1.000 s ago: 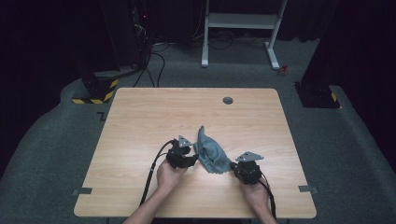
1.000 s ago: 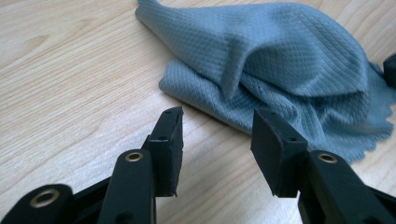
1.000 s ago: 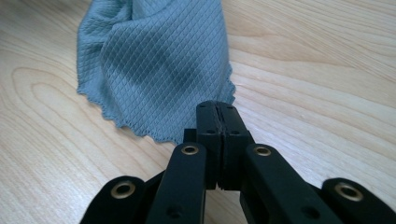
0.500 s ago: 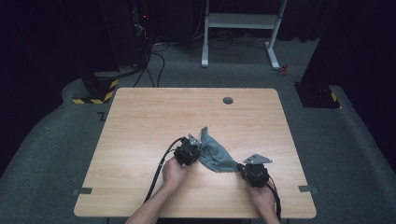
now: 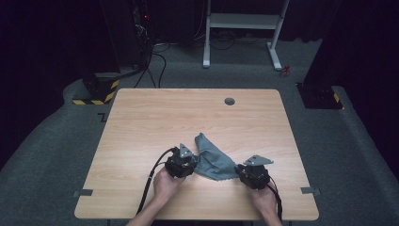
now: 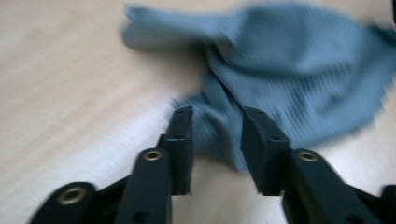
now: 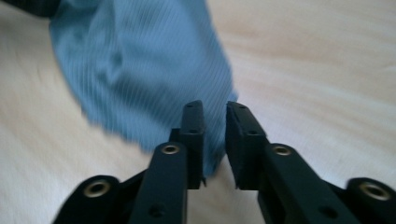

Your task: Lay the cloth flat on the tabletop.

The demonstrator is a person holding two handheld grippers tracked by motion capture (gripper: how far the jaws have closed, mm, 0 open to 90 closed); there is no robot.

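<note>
Grippers: left gripper [image 5: 187, 161] and right gripper [image 5: 245, 172], jaws of both just opened, cloth edge between each pair, unclamped. Blue-grey cloth [image 5: 214, 160] lay crumpled on the table [image 5: 141, 122] between them, long axis running far-left to near-right, touching both.

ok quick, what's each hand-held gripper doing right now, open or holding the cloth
Left hand-held gripper: open, jaws have just been opening, grey-blue cloth lies between them, unpinched.
Right hand-held gripper: open by a narrow gap, jaws have just been opening, cloth edge between them, released.
</note>
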